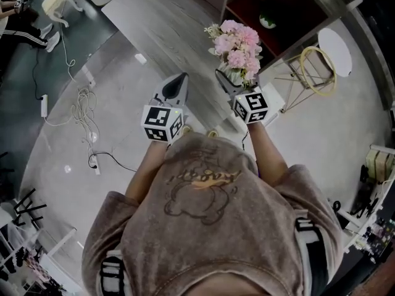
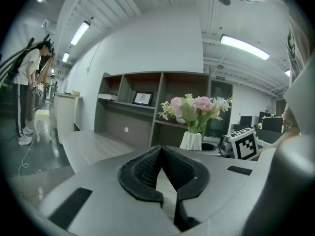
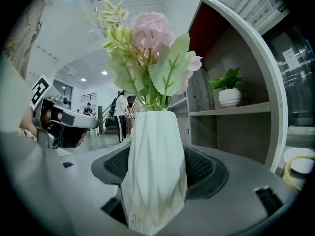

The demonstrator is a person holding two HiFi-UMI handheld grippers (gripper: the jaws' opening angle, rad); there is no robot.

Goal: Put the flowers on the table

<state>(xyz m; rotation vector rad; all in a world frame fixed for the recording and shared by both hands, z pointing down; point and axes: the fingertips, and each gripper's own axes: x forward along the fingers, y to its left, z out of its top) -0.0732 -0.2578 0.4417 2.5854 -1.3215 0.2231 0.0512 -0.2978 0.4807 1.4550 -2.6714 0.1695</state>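
The flowers (image 1: pixel 239 48) are clamped by the vase (image 3: pixel 155 166) in the right gripper (image 1: pixel 226 80), left gripper (image 2: pixel 161 151) jaws together; placement on the surface (image 1: pixel 154 17) is left undone.

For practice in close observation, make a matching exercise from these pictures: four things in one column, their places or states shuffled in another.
Things:
1 left gripper
2 white vase
3 potted plant
4 flowers

Places or states:
A on a shelf
B jaws together, empty
C pink, standing in the vase
D clamped in the right gripper

Pairs: 1-B, 2-D, 3-A, 4-C.
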